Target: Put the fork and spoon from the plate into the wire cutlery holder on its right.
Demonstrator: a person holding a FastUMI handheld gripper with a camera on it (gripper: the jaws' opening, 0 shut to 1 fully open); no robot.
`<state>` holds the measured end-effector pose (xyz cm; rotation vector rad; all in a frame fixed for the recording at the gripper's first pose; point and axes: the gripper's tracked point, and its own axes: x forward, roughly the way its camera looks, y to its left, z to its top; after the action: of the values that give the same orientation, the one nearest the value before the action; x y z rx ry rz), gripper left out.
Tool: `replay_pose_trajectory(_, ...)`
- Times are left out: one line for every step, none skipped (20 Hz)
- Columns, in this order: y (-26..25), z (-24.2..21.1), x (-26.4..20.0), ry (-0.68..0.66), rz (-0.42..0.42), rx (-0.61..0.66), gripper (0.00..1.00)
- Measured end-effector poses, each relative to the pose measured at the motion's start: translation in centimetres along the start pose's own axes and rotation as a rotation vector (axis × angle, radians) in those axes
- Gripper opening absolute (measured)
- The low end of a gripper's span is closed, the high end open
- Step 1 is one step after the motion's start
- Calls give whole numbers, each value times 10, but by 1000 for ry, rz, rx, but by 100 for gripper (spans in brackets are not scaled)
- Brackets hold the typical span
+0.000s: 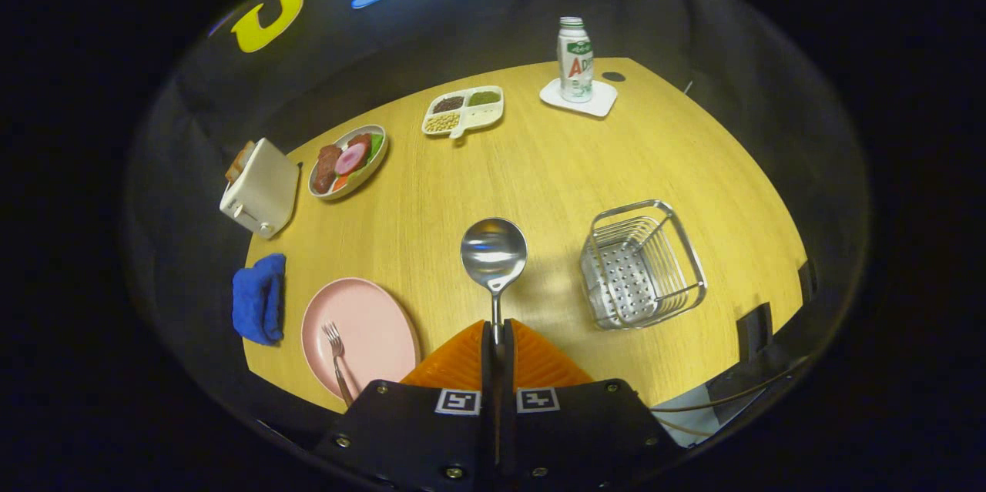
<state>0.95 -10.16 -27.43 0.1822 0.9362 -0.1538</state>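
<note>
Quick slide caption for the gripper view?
Claw shut on spoon, wire cutlery holder ahead; fork on pink plate.

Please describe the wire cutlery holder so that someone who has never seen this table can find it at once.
On the wooden table, look to the right of the pink plate and of the spoon clamped in the gripper. The wire cutlery holder stands there alone: the only shiny metal basket, with a perforated floor.
</note>
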Motion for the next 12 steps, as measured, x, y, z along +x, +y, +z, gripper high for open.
replay_pose_trajectory(-12, 3, -3, -6, -15, 14, 3)
replay_pose_trajectory(-22, 5, -6, -8, -28, 28, 3)
replay_pose_trajectory(-32, 7, -9, -13, -40, 42, 3)
replay_pose_trajectory(-41, 8, -11, -13, -52, 52, 3)
replay_pose_trajectory(-49, 8, -12, -14, -64, 59, 3)
replay_pose_trajectory(-56, 8, -12, -10, -74, 67, 3)
replay_pose_trajectory(-62, 7, -12, 0, -81, 74, 3)
replay_pose_trajectory(-66, 4, -11, 14, -85, 82, 3)
replay_pose_trajectory(-69, 2, -10, 32, -86, 92, 3)
replay_pose_trajectory(-71, 0, -9, 47, -86, 98, 3)
replay_pose_trajectory(-73, -2, -8, 61, -85, 103, 3)
replay_pose_trajectory(-74, -1, -7, 73, -85, 106, 3)
